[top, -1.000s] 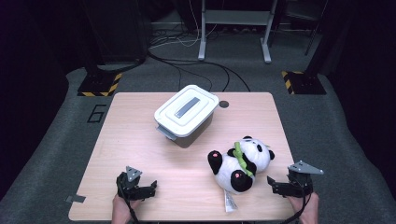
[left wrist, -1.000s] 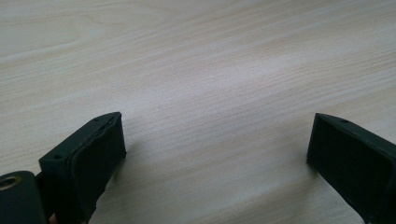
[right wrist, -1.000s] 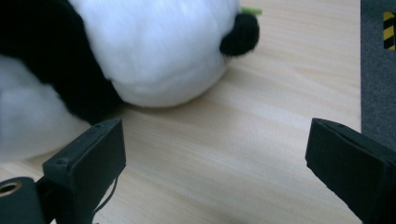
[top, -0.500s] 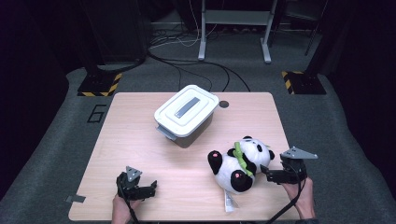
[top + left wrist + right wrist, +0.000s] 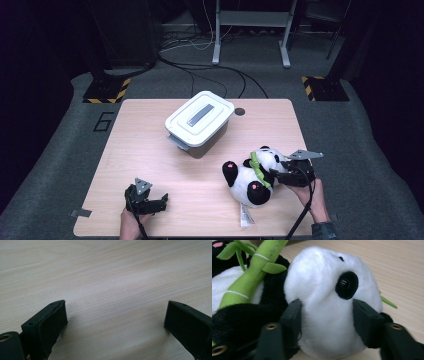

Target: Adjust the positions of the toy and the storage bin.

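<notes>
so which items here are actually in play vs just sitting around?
In play (judging by the grasp):
- plush panda, its head between the jaws of the right gripper
- lidded white bin, a possible destination

Lying about:
- left gripper, open over bare table
- floor cables

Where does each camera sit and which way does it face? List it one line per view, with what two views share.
High view: fixed above the person's side, looking forward and down on the table, the lidded box, the plush panda, both hands and claws.
Left gripper view: rides the left claw, looking along its wide-apart jaws at bare wood.
Right gripper view: rides the right claw, jaws on either side of the panda's head.
Shared: the panda and right claw appear in the high and right gripper views.
</notes>
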The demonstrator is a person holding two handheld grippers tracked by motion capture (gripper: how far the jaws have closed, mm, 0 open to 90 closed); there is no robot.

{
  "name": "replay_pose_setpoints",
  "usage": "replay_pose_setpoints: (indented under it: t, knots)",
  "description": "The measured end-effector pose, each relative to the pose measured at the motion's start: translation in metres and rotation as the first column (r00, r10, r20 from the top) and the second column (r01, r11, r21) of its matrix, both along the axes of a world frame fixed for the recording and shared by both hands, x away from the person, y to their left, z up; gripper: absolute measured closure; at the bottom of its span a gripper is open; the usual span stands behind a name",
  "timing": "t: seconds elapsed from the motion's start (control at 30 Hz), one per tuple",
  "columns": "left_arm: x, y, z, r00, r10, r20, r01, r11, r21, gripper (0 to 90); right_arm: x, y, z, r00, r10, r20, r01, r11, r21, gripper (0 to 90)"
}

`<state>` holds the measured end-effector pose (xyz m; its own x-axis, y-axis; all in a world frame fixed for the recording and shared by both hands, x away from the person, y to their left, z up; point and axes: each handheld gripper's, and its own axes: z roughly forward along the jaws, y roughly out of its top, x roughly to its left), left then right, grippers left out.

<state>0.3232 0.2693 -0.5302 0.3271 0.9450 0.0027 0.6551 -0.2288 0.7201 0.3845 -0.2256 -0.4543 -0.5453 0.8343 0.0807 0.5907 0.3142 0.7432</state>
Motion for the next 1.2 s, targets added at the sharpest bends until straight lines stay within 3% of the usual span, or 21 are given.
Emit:
replay_pose_setpoints:
  t: [0.03,0.07,0.1,0.2,0.23,0.27,0.33,0.4,0.47,0.53,0.73,0.9,1.0,1.2]
  knots:
    - [0.0,0.0,0.0,1.0,0.0,0.0,0.0,1.0,0.0,4.3,0.0,0.0,0.0,1.0,0.0,0.0,0.0,1.0,0.0,47.4]
    - [0.0,0.0,0.0,1.0,0.0,0.0,0.0,1.0,0.0,4.3,-0.002,-0.002,-0.005,0.9999,-0.01,-0.002,0.01,1.0,0.02,57.8]
    - [0.0,0.0,0.0,1.0,0.0,-0.001,0.0,1.0,0.0,4.3,-0.002,-0.002,-0.005,0.9999,-0.01,-0.002,0.01,1.0,0.02,57.8]
    - [0.0,0.0,0.0,1.0,0.001,0.0,-0.001,1.0,-0.001,4.3,-0.011,-0.005,-0.007,0.9988,-0.049,0.008,0.048,0.997,0.063,68.7]
    - [0.0,0.0,0.0,1.0,0.0,0.0,0.0,1.0,0.0,4.3,-0.013,-0.005,-0.008,0.998,-0.064,0.006,0.063,0.995,0.082,70.6]
    - [0.0,0.0,0.0,1.0,0.0,0.0,0.0,1.0,0.0,4.3,-0.018,-0.007,-0.007,0.9951,-0.099,-0.001,0.099,0.986,0.133,75.4]
    - [0.0,0.0,0.0,1.0,0.002,0.005,-0.002,1.0,-0.002,4.3,-0.023,-0.005,-0.007,0.9912,-0.132,-0.006,0.131,0.975,0.18,78.4]
    - [0.0,0.0,0.0,1.0,0.002,0.004,-0.002,1.0,-0.002,4.3,-0.025,-0.003,-0.007,0.9894,-0.145,-0.006,0.143,0.972,0.187,79.1]
    - [0.0,0.0,0.0,1.0,0.002,0.005,-0.002,1.0,-0.002,4.4,-0.031,0.01,-0.006,0.9833,-0.182,0.001,0.178,0.964,0.199,80.0]
    - [0.0,0.0,0.0,1.0,0.002,0.005,-0.002,1.0,-0.001,4.4,-0.033,0.019,-0.006,0.982,-0.189,0.0,0.185,0.962,0.201,80.1]
    - [0.0,0.0,0.0,1.0,0.002,0.005,-0.002,1.0,-0.001,4.4,-0.039,0.04,-0.007,0.9857,-0.167,0.02,0.161,0.971,0.176,80.1]
    - [0.0,0.0,0.0,1.0,0.002,0.005,-0.002,1.0,-0.001,4.4,-0.044,0.059,-0.009,0.9937,-0.109,0.027,0.103,0.98,0.172,80.1]
    - [0.0,0.0,0.0,1.0,0.002,0.005,-0.002,1.0,-0.001,4.4,-0.046,0.072,-0.009,0.9966,-0.079,0.021,0.075,0.982,0.174,80.1]
    - [0.0,0.0,0.0,1.0,0.002,0.005,-0.002,1.0,-0.001,4.4,-0.053,0.093,-0.011,0.9968,-0.075,0.027,0.069,0.981,0.182,78.7]
